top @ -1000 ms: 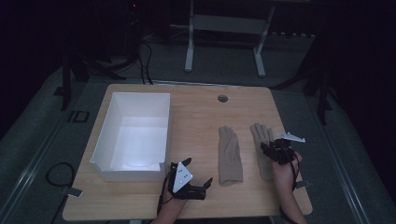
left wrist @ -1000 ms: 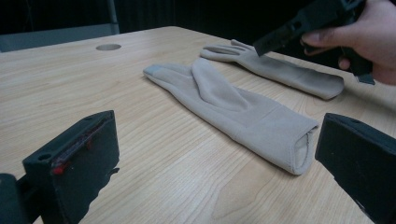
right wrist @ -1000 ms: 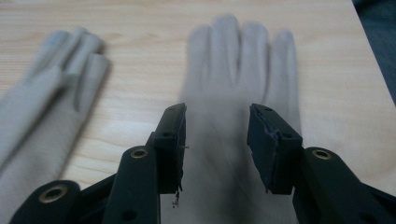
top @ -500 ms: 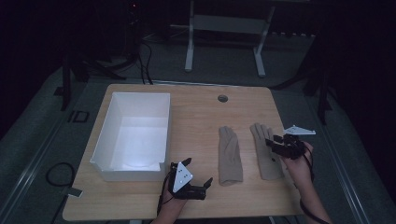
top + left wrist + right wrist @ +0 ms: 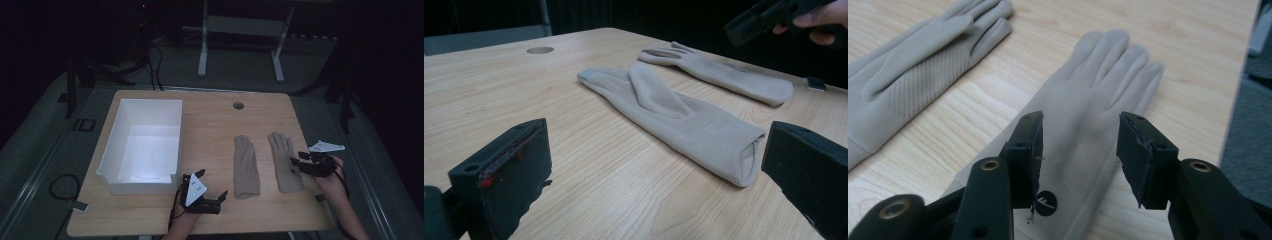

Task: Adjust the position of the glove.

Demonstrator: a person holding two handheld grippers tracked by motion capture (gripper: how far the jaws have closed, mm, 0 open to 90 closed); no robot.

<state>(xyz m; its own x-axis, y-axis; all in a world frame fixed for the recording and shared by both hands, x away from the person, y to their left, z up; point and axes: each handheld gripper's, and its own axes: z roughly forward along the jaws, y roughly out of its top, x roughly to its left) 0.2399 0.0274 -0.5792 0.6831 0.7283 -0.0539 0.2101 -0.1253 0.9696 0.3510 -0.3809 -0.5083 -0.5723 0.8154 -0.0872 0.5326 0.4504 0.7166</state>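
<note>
Beige right glove (image 5: pixel 1088 130): round black logo (image 5: pixel 1046 202), no legible txt.

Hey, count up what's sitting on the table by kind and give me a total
Beige gloves: 2, the left glove and the right glove
White bin: 1
Total: 3

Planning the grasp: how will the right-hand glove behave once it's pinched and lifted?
The right-hand glove lies flat and thin, so it will probably droop limply from the right gripper. It looks like soft knit, likely light and not slippery. It won't roll.
</note>
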